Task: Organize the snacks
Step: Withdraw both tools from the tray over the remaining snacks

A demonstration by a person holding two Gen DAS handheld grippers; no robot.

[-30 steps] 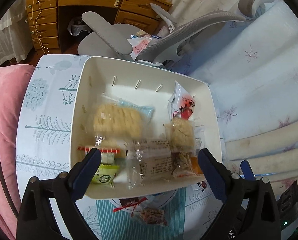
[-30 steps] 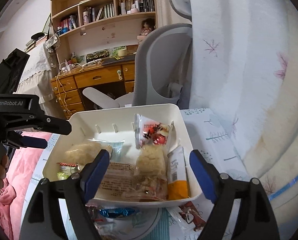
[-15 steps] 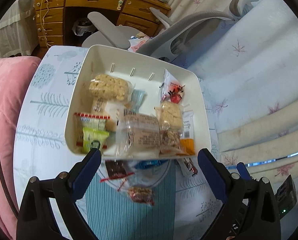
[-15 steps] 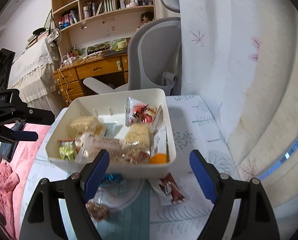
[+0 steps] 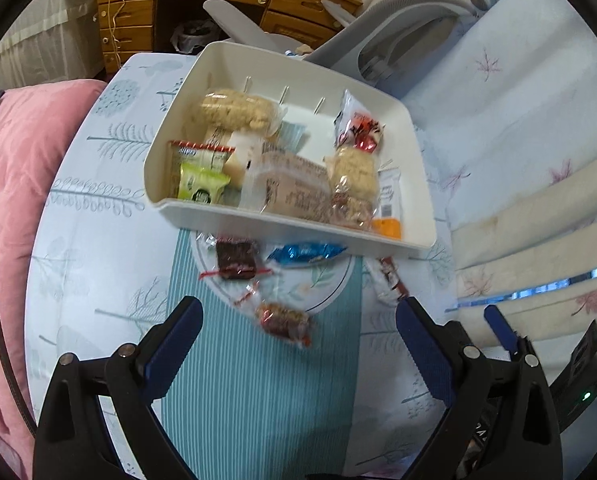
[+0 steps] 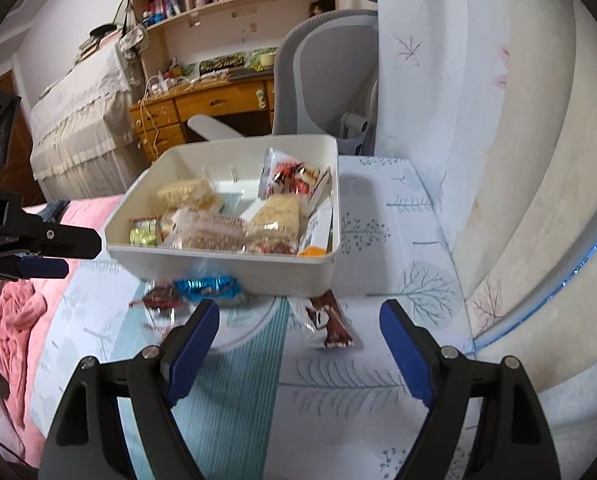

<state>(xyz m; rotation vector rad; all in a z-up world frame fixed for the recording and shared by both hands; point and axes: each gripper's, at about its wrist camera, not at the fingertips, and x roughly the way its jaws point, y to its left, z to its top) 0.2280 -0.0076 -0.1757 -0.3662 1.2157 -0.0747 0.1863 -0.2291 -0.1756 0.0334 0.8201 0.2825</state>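
Note:
A white bin [image 5: 282,226] stands on the patterned tablecloth, filled with several wrapped snacks. Loose snacks lie in front of it: a dark red packet [image 5: 236,260], a blue candy [image 5: 306,252], a brown-red sweet [image 5: 284,320] and a brown bar [image 5: 390,280]. My left gripper [image 5: 298,312] is open above the brown-red sweet and holds nothing. In the right wrist view the bin [image 6: 226,258], blue candy [image 6: 208,286] and brown bar [image 6: 334,322] lie ahead of my right gripper [image 6: 300,314], which is open with nothing between its fingers. The left gripper [image 6: 64,254] shows at the left edge.
A pink blanket [image 5: 14,168] lies left of the table. A grey office chair [image 6: 330,76] and a wooden desk [image 6: 210,100] stand behind the bin. A pale curtain [image 6: 498,140] hangs along the right side. A teal striped runner [image 5: 258,380] covers the near table.
Both grippers have drawn back from the bin, which now sits farther off in both views. The loose snacks on the cloth in front of it have come into view.

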